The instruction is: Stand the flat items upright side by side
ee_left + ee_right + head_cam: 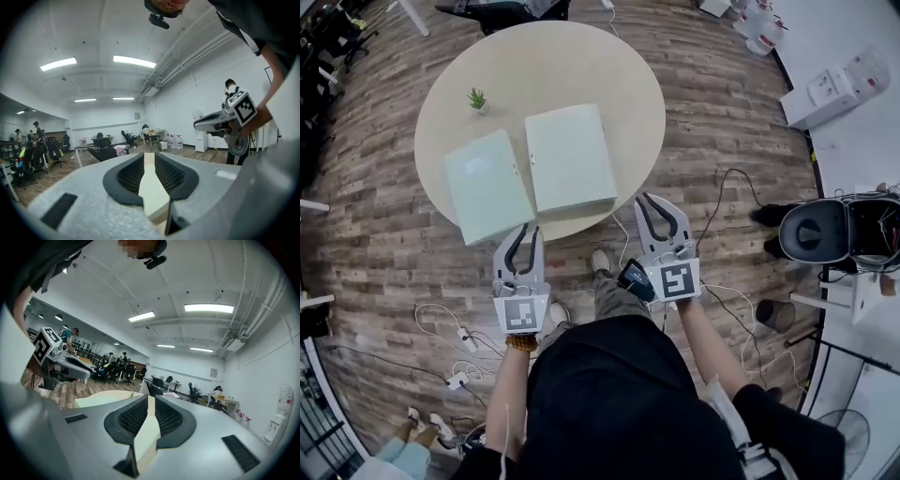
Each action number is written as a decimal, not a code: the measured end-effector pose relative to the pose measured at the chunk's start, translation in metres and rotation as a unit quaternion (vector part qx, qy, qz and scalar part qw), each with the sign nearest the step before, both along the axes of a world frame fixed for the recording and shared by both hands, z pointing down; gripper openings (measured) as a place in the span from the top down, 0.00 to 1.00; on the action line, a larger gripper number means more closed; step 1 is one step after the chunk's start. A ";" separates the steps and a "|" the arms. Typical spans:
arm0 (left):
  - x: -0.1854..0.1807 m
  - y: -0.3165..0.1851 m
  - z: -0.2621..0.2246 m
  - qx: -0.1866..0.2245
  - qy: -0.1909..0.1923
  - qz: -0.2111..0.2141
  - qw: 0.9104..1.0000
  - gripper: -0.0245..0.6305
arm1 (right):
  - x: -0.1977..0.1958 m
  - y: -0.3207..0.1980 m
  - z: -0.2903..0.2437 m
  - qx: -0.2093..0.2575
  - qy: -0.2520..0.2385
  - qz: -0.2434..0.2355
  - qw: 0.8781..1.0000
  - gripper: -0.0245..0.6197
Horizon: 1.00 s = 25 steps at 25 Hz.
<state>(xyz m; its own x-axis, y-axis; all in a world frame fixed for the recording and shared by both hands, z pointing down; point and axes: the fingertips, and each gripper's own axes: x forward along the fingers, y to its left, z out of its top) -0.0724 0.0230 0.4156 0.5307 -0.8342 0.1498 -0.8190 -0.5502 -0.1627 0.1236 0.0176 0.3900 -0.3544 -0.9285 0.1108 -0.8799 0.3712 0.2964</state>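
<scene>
Two pale green flat books lie on the round beige table (609,70): the left book (487,186) and the right book (570,157), side by side with a small gap. Both grippers hover off the table's near edge, just short of the books. My left gripper (530,230) points at the left book's near corner, my right gripper (645,199) just right of the right book. Each one's jaws stand a narrow slit apart with nothing between them. The left gripper view shows my left gripper (149,157) and the right gripper (220,124) beside it. From my right gripper (151,399), a book (93,400) shows.
A small potted plant (476,98) stands on the table behind the left book. On the wooden floor lie cables and a power strip (455,378), a small bin (775,314) and a black seat (814,230). White equipment (844,89) stands at the far right.
</scene>
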 end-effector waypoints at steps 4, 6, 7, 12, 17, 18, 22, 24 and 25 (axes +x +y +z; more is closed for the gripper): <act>0.012 -0.012 0.002 -0.004 0.001 -0.008 1.000 0.84 | 0.011 -0.018 0.004 0.000 -0.001 -0.014 1.000 0.89; 0.021 -0.016 0.002 -0.002 0.001 -0.012 1.000 0.83 | 0.020 -0.025 0.007 -0.005 -0.003 -0.023 1.000 0.89; 0.025 -0.017 0.003 -0.003 0.004 -0.016 1.000 0.83 | 0.024 -0.028 0.009 -0.006 -0.003 -0.028 1.000 0.89; 0.038 -0.025 0.011 -0.012 -0.003 -0.030 0.999 0.82 | 0.039 -0.045 0.014 -0.011 -0.011 -0.052 0.999 0.88; 0.040 -0.038 0.025 -0.027 -0.016 -0.044 0.999 0.77 | 0.042 -0.063 0.034 -0.046 -0.019 -0.077 0.996 0.86; 0.035 -0.040 0.028 -0.027 -0.015 -0.049 0.998 0.76 | 0.038 -0.067 0.038 -0.050 -0.018 -0.084 0.995 0.86; 0.021 -0.039 0.055 -0.060 -0.008 -0.065 0.996 0.74 | 0.028 -0.072 0.047 -0.059 -0.017 -0.096 0.993 0.85; 0.020 -0.040 0.061 -0.065 -0.011 -0.061 0.996 0.74 | 0.027 -0.072 0.053 -0.065 -0.017 -0.094 0.993 0.85; 0.019 -0.041 0.063 -0.063 -0.012 -0.059 0.996 0.73 | 0.026 -0.073 0.055 -0.068 -0.016 -0.093 0.993 0.85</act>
<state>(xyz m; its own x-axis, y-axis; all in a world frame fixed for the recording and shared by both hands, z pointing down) -0.0535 -0.0184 0.4787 0.4255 -0.8640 0.2693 -0.8757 -0.4681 -0.1182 0.1498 -0.0555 0.4455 -0.5243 -0.8238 0.2153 -0.8005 0.5631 0.2051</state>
